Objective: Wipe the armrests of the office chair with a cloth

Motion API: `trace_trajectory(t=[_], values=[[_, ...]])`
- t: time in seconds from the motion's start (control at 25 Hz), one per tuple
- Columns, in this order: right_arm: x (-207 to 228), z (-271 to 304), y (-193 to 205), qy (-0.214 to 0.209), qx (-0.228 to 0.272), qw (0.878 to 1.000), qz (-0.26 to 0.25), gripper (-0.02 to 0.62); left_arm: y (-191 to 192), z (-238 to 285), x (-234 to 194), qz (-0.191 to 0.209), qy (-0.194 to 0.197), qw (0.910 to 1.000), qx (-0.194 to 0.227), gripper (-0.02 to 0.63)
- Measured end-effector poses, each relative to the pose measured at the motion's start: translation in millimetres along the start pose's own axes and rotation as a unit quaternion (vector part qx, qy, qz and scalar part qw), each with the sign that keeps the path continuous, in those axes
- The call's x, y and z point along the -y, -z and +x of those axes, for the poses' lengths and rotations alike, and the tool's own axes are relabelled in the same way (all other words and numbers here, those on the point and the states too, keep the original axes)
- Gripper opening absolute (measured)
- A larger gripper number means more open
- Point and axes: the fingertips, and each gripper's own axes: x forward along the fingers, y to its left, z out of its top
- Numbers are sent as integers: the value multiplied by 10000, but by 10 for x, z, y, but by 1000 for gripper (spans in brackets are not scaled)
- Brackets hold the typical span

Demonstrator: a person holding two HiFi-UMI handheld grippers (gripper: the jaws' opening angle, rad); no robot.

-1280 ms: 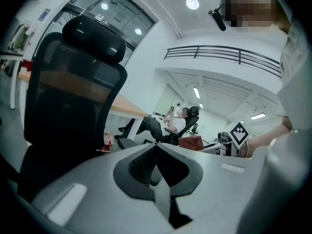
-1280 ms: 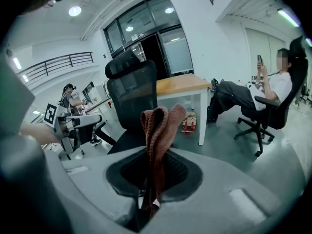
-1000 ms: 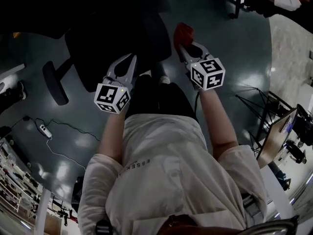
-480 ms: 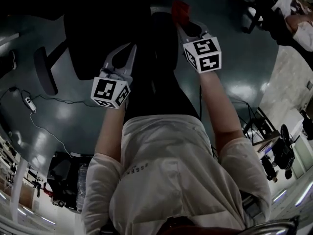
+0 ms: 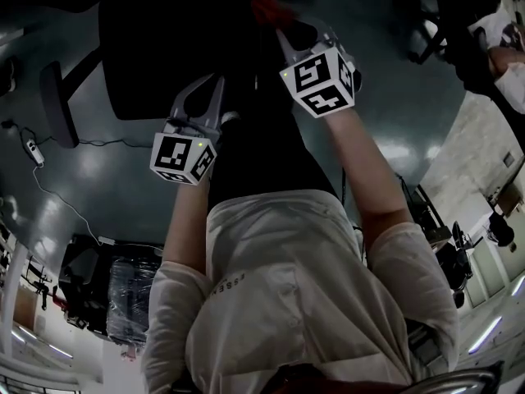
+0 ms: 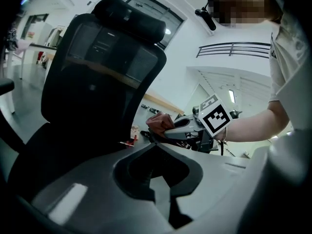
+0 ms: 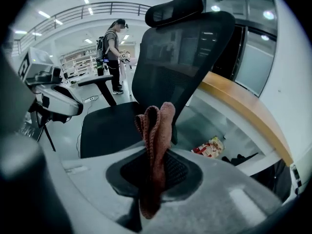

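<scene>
head view dim, floor glare | gripper views bright, fisheye-warped

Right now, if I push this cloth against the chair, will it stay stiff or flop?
Probably floppy: the cloth bunches in soft folds from the right tool. It looks light, a thin folded wad. Its nubby weave should likely grip rather than slide.

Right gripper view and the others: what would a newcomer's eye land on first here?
First comes the reddish-brown cloth, which stands up out of the right tool, clamped between its jaws at the middle of the right gripper view. Behind it rises the black office chair, whose mesh back and headrest fill much of both gripper views. The left tool, at the head view's left, is shut with nothing in it.
</scene>
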Motion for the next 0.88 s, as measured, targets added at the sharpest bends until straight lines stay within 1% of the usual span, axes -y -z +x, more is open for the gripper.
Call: trace_trajectory(t=[0.08, 0.16, 0.36, 0.56, 0.88], values=[[-58, 18, 0, -22, -25, 9999, -122, 40, 50, -16, 22, -42, 20, 10000, -21, 17], [-128, 21, 18, -79, -40, 9999, -121, 40, 100, -53, 52, -56, 63, 10000, -51, 17], [-361, -37, 53, -196, -80, 9995, -226, 40, 180, -258, 96, 6, 194, 9997, -118, 17], [-622, -126, 113, -312, -66, 9995, 8, 40, 260, -418, 93, 100, 248, 9995, -177, 17], [-1099, -428, 378, -401, -66, 9992, 59, 40, 349, -595, 312, 179, 480, 9986, -102, 17]])
